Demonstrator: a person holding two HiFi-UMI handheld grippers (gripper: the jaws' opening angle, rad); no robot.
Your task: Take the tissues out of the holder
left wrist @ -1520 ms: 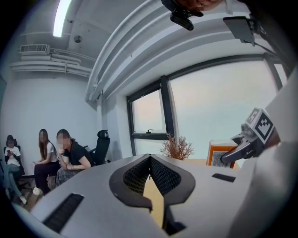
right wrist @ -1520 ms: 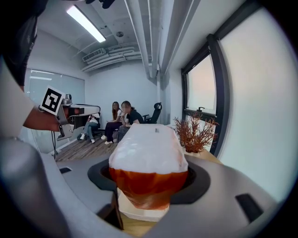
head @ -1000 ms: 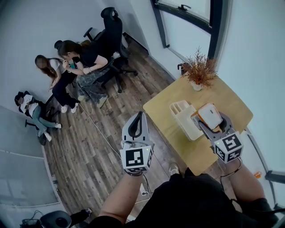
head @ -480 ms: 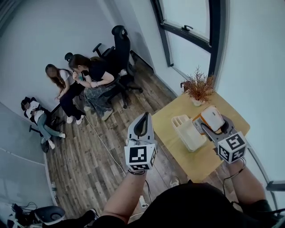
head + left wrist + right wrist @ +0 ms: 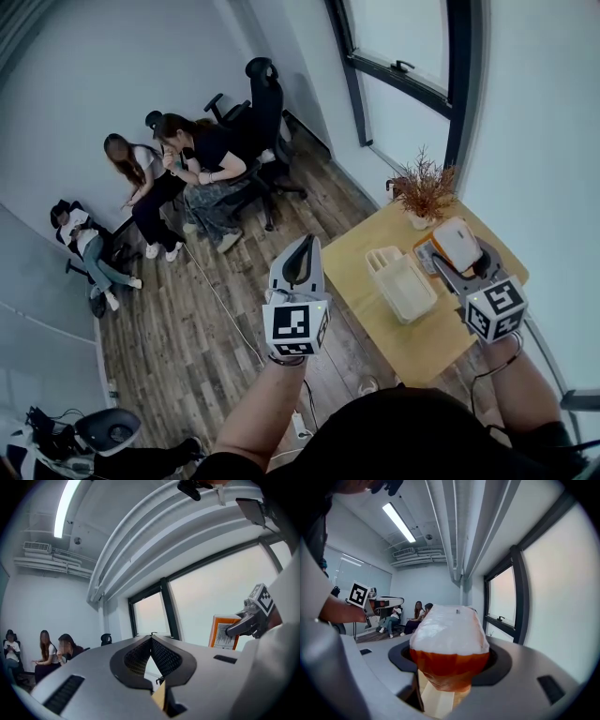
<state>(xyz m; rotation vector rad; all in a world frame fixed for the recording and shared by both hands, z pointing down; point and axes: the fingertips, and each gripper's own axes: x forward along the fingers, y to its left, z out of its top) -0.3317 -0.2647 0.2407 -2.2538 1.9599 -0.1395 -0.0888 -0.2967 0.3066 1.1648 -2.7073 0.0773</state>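
Grey left gripper [image 5: 303, 242] hangs over the wood floor [image 5: 187, 319], jaws pressed together on nothing. The white holder [image 5: 409, 289] lies on the pale wooden table [image 5: 412, 342] and appears empty. Just to its right, the right gripper [image 5: 461, 261] is clamped on the orange-and-white tissue pack [image 5: 454, 239], held above the tabletop. Removal is judged essentially done; the next move calls for setting the pack on free table surface and releasing. Three seated people [image 5: 159, 173] occupy the far left; a dried plant [image 5: 427, 186] and window [image 5: 412, 37] stand to the right.
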